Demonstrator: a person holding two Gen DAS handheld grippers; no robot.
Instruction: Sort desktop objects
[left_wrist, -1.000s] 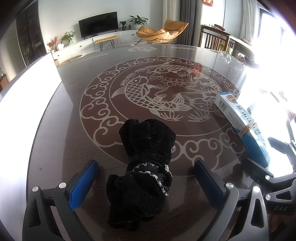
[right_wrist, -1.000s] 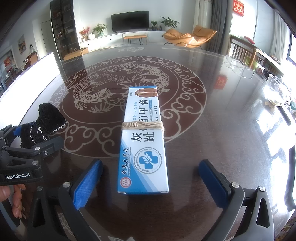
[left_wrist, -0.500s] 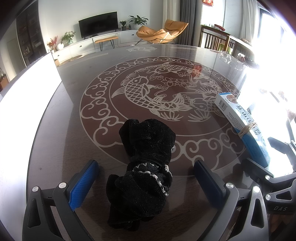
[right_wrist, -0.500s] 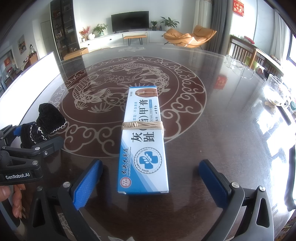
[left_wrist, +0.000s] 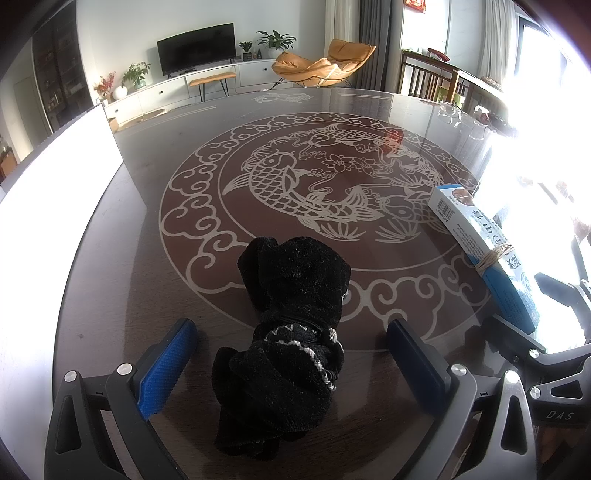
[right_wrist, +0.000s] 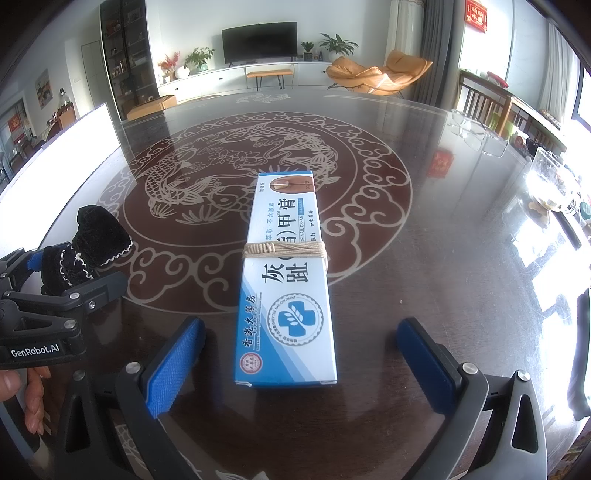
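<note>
A black cloth bundle with white trim lies on the glass-topped round table. My left gripper stands open around its near part, blue pads wide on both sides, not touching. A white and blue ointment box bound with tan string lies lengthwise before my right gripper, which is open with the box's near end between its fingers. The box shows at the right in the left wrist view; the cloth and the left gripper's body appear at the left in the right wrist view.
A white panel stands along the table's left edge. A clear glass object and a glass jar sit at the far right. A hand holds the left gripper. Wooden chairs stand beyond the table.
</note>
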